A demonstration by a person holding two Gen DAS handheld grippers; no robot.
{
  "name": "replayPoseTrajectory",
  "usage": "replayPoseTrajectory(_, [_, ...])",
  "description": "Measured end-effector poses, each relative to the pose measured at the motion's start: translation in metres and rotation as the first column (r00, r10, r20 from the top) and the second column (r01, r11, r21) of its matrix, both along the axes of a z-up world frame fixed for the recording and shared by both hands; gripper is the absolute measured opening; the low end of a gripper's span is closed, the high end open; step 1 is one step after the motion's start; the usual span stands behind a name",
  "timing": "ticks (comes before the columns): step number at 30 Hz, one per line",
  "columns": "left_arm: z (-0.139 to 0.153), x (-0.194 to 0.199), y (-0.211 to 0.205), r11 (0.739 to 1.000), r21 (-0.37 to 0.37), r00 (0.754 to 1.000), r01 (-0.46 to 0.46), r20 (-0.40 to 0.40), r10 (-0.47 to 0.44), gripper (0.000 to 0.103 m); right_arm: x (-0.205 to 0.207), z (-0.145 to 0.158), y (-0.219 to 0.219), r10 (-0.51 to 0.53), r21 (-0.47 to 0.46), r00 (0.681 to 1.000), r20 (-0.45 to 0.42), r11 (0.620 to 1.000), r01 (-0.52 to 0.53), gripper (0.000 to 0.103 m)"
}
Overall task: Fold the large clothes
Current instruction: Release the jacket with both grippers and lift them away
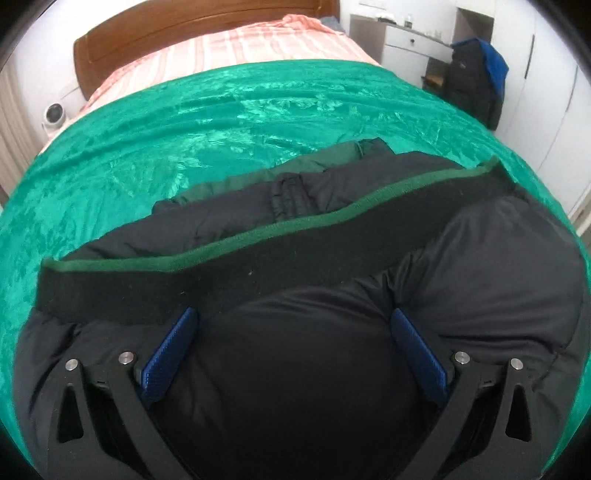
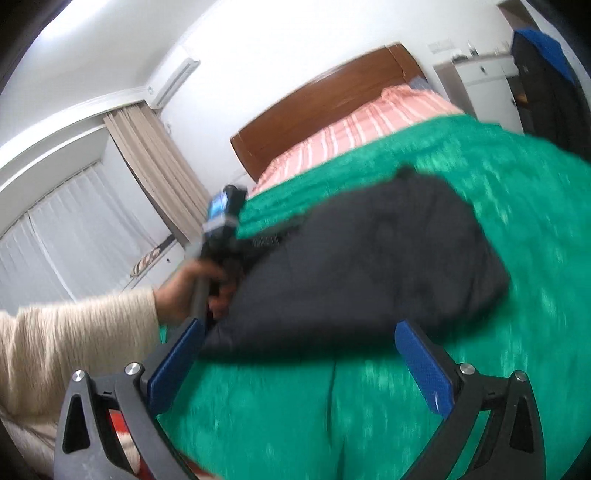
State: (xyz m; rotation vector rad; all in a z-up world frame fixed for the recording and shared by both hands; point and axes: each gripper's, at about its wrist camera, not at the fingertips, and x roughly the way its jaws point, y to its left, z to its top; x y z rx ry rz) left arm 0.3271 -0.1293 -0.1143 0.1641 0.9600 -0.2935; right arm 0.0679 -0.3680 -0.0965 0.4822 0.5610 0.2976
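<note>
A black puffer jacket (image 1: 480, 266) with a green-edged black hem band (image 1: 229, 266) lies folded in a bundle on the green blanket (image 1: 184, 122). My left gripper (image 1: 293, 317) is open, its blue fingers (image 1: 173, 354) spread wide and pressed down onto the padded fabric. In the right wrist view the same jacket (image 2: 369, 266) lies ahead on the blanket (image 2: 517, 221). My right gripper (image 2: 301, 332) is open and empty, held above the blanket just short of the jacket's near edge. The left hand and its gripper body (image 2: 218, 236) sit at the jacket's left side.
The bed has a wooden headboard (image 1: 192, 26) and a pink striped sheet (image 1: 240, 48) beyond the blanket. A dark coat with blue lining (image 1: 476, 77) hangs by a white desk (image 1: 410, 40) at the right. Curtains (image 2: 155, 166) and a window are on the left.
</note>
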Motion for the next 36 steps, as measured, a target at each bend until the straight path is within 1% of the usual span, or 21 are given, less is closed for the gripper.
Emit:
replayPoseTrajectory(2, [0.011, -0.012, -0.001, 1.000, 0.023, 1.000, -0.001, -0.008, 0.001, 0.101, -0.005, -0.012, 0.002, 0.007, -0.014, 0.999, -0.033, 1.000, -0.008, 0.102])
replayPoseTrajectory(4, [0.025, -0.026, 0.008, 1.000, 0.007, 1.000, 0.003, 0.003, -0.003, 0.100, -0.006, -0.018, 0.001, 0.002, -0.014, 0.999, -0.050, 1.000, -0.002, 0.102])
replayPoseTrajectory(5, [0.032, -0.044, 0.009, 1.000, -0.004, 1.000, 0.016, 0.022, -0.016, 0.100, -0.007, -0.019, -0.001, 0.000, 0.004, 0.999, -0.045, 1.000, 0.000, 0.102])
replayPoseTrajectory(7, [0.029, -0.057, 0.017, 1.000, 0.013, 0.999, 0.022, 0.024, -0.023, 0.101, -0.005, -0.017, -0.002, 0.000, 0.039, 1.000, -0.024, 0.999, 0.001, 0.102])
replayPoseTrajectory(8, [0.021, -0.060, 0.019, 0.999, 0.029, 1.000, 0.020, 0.021, -0.021, 0.101, -0.003, -0.017, -0.003, 0.002, 0.045, 1.000, -0.017, 0.999, -0.002, 0.102])
replayPoseTrajectory(11, [-0.004, -0.058, 0.019, 0.999, 0.038, 0.999, 0.004, 0.032, -0.005, 0.102, 0.003, -0.021, 0.002, 0.017, 0.037, 1.000, -0.020, 0.999, -0.017, 0.102])
replayPoseTrajectory(13, [-0.006, -0.057, 0.015, 0.998, 0.060, 0.999, -0.005, 0.044, 0.003, 0.102, 0.003, -0.023, 0.000, 0.026, 0.022, 0.999, -0.029, 0.999, -0.025, 0.102])
replayPoseTrajectory(15, [-0.005, -0.057, 0.013, 0.998, 0.063, 0.999, -0.011, 0.049, 0.008, 0.102, 0.001, -0.023, 0.001, 0.029, 0.010, 0.999, -0.030, 1.000, -0.029, 0.102])
replayPoseTrajectory(17, [0.004, -0.064, 0.016, 0.998, 0.057, 0.999, -0.006, 0.038, 0.004, 0.100, -0.003, -0.022, 0.001, 0.019, -0.008, 1.000, -0.020, 1.000, -0.019, 0.102])
replayPoseTrajectory(19, [0.015, -0.077, 0.019, 0.999, 0.044, 0.999, 0.010, 0.039, -0.012, 0.099, -0.007, -0.021, -0.005, 0.007, -0.006, 1.000, -0.010, 1.000, -0.007, 0.102])
replayPoseTrajectory(21, [0.021, -0.099, 0.021, 0.999, 0.041, 0.998, 0.035, 0.058, -0.038, 0.099, -0.003, -0.022, -0.010, 0.002, 0.013, 1.000, -0.016, 1.000, -0.002, 0.102])
replayPoseTrajectory(23, [0.017, -0.111, 0.023, 0.998, 0.049, 0.997, 0.036, 0.061, -0.039, 0.099, 0.002, -0.026, -0.012, 0.008, 0.032, 1.000, -0.029, 0.999, -0.007, 0.102])
replayPoseTrajectory(25, [0.002, -0.107, 0.024, 0.999, 0.043, 0.999, 0.020, 0.036, -0.022, 0.100, 0.007, -0.029, -0.012, 0.012, 0.041, 0.999, -0.042, 0.999, -0.011, 0.102])
replayPoseTrajectory(26, [-0.006, -0.104, 0.023, 0.999, 0.050, 0.999, 0.014, 0.037, -0.016, 0.100, 0.009, -0.030, -0.012, 0.015, 0.045, 0.999, -0.047, 0.999, -0.013, 0.102])
replayPoseTrajectory(28, [-0.013, -0.102, 0.017, 0.997, 0.083, 0.998, 0.011, 0.060, -0.016, 0.102, 0.009, -0.031, -0.012, 0.018, 0.040, 0.999, -0.049, 0.999, -0.016, 0.102])
replayPoseTrajectory(30, [-0.011, -0.102, 0.016, 0.997, 0.083, 0.998, 0.003, 0.058, -0.008, 0.101, 0.006, -0.029, -0.010, 0.016, 0.016, 0.999, -0.045, 1.000, -0.016, 0.102])
replayPoseTrajectory(32, [-0.003, -0.109, 0.019, 0.997, 0.071, 0.999, 0.011, 0.042, -0.014, 0.097, 0.000, -0.027, -0.011, 0.008, 0.000, 0.999, -0.035, 1.000, -0.008, 0.102])
replayPoseTrajectory(33, [0.003, -0.114, 0.020, 0.998, 0.059, 0.999, 0.021, 0.034, -0.023, 0.092, -0.001, -0.026, -0.014, 0.001, 0.000, 1.000, -0.030, 1.000, -0.001, 0.102])
replayPoseTrajectory(35, [0.011, -0.132, 0.020, 0.997, 0.043, 0.998, 0.058, 0.032, -0.059, 0.092, -0.003, -0.027, -0.019, -0.009, 0.014, 1.000, -0.026, 1.000, 0.009, 0.102])
replayPoseTrajectory(36, [0.011, -0.142, 0.019, 0.995, 0.064, 0.996, 0.073, 0.039, -0.075, 0.092, -0.003, -0.028, -0.019, -0.011, 0.026, 1.000, -0.029, 1.000, 0.011, 0.102])
